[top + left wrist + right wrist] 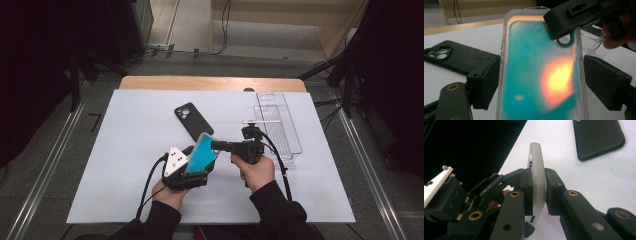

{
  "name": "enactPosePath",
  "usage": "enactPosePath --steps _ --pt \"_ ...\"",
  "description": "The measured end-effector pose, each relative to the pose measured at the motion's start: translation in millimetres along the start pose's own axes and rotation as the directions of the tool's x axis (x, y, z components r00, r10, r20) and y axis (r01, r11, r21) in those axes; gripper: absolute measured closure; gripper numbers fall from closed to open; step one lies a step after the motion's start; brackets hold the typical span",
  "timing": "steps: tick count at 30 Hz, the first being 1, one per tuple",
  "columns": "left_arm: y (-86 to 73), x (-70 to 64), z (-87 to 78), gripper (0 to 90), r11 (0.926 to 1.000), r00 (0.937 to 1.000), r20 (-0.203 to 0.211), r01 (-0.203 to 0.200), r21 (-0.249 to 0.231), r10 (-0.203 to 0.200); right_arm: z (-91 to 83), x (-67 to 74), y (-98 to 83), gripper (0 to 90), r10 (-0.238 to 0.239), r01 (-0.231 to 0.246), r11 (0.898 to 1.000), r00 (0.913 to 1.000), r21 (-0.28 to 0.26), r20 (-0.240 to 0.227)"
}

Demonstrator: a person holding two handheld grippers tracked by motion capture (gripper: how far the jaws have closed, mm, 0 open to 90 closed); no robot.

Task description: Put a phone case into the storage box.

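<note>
Phone [202, 153] in its clear case sat at lower centre of the high view, clamped across its width by the left gripper [192, 167]. Right gripper [216, 145] had clenched on the case's edge [538, 180]; peeling looked underway, and next would call for a gentle outward pull. Black case [193, 120] lay above it, apart.

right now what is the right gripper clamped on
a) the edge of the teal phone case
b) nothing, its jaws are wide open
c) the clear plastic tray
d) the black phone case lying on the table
a: the right gripper has both pads pressed on the frosted rim of the teal phone case, which stands between the left gripper's jaws.
</note>
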State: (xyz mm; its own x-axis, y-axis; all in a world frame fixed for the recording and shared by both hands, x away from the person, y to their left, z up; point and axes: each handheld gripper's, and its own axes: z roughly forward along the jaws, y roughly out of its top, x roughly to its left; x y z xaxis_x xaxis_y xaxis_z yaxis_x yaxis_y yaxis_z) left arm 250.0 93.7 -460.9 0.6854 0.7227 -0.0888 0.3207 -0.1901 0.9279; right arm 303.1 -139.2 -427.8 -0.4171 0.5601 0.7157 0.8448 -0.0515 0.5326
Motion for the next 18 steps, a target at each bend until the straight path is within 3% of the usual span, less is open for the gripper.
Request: enactPosePath --steps 7,11,14,18 --pt "5.5 -0.8 -1.0 16.6 0.9997 0.9998 0.018 0.013 0.022 -0.013 -3.2 0.4 1.1 77.2 0.023 -0.023 1.000 0.9995 0.004 -0.024" --pt "9.7 -2.4 -1.6 13.3 0.9993 0.9998 0.019 0.002 0.036 -0.002 -6.5 2.3 2.6 77.3 0.013 -0.013 1.000 0.9996 -0.004 -0.026" --pt "13.5 -4.5 -3.0 13.4 0.9975 0.9996 0.025 -0.015 0.070 0.013 -10.5 3.4 4.3 77.3 -0.007 0.007 1.000 1.0000 -0.012 -0.002" --pt "17.0 -2.9 -4.1 13.5 0.9949 0.9991 0.037 0.018 0.100 -0.022 -14.1 3.3 5.1 77.2 -0.046 0.046 0.999 0.9981 -0.008 0.042"
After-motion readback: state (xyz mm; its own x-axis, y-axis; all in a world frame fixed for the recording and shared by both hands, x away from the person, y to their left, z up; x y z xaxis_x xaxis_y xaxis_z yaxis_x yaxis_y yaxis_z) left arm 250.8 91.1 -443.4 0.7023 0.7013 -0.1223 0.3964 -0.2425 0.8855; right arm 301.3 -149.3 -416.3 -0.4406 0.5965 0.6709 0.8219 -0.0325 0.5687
